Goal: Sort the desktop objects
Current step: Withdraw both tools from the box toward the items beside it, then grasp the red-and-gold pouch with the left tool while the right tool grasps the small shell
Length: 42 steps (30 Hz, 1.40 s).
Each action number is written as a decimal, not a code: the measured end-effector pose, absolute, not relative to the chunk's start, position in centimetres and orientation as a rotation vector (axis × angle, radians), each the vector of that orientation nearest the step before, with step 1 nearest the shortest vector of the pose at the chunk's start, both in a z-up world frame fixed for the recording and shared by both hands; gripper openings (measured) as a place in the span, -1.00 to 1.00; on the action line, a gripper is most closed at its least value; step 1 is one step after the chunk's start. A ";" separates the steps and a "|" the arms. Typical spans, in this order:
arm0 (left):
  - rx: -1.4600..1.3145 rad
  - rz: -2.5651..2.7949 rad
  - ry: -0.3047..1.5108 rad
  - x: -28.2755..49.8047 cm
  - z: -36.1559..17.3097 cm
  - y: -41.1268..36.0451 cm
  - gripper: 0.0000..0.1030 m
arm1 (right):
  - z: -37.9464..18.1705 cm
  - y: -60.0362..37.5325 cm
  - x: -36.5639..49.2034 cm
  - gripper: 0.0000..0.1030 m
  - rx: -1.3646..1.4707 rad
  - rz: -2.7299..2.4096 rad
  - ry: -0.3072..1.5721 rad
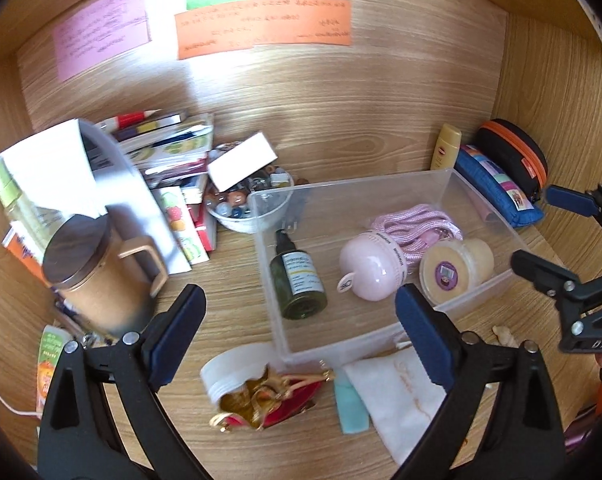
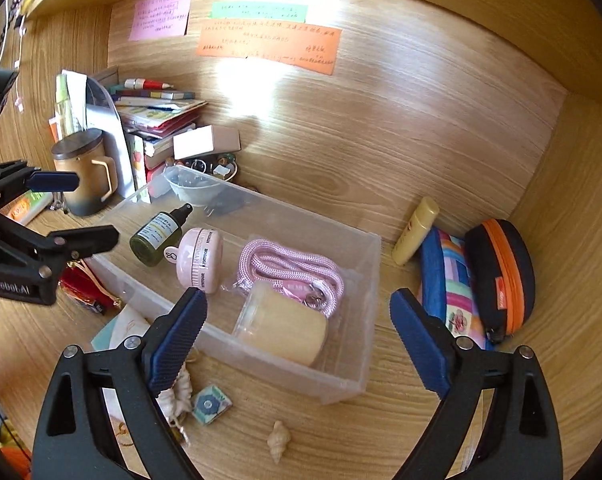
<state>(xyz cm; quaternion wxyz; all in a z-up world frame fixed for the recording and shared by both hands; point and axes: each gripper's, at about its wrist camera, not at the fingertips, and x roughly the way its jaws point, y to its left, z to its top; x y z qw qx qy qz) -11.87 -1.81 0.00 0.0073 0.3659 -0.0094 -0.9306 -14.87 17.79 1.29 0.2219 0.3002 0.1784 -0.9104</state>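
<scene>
Both grippers idle, jaws apart, nothing held.
Left gripper (image 1: 297, 332) over red pouch (image 1: 273, 404); right gripper (image 2: 297, 340) above clear bin (image 2: 341, 376) on worktop (image 2: 401, 420), holding candle jar (image 2: 281, 328), pink rope (image 2: 285, 268), green spray bottle (image 2: 157, 236).

My clear plastic bin (image 2: 365, 264) sits open on the bench and holds four things: a dark green spray bottle (image 2: 157, 236) lying on its side, a round pink case (image 2: 201, 260) beside it, a coiled pink cord (image 2: 289, 268) in a clear bag, and a cream jar (image 2: 281, 328) tipped over — touching the cord. Just outside lie a red-and-gold pouch (image 1: 269, 404), a seashell (image 2: 279, 440) and a small teal square (image 2: 211, 404).
</scene>
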 end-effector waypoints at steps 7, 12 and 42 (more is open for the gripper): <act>1.137 -2.863 0.048 -10.1 -0.1 -4.3 0.89 | 1.5 19.7 -13.6 0.86 0.826 -2.560 0.436; 1.174 -2.836 0.099 -9.5 -1.3 -5.3 0.89 | 0.7 20.2 -13.0 0.87 0.856 -2.562 0.423; 1.364 -2.774 0.345 -9.2 -7.9 -7.4 0.89 | -7.7 22.3 -13.1 0.85 1.127 -2.526 0.324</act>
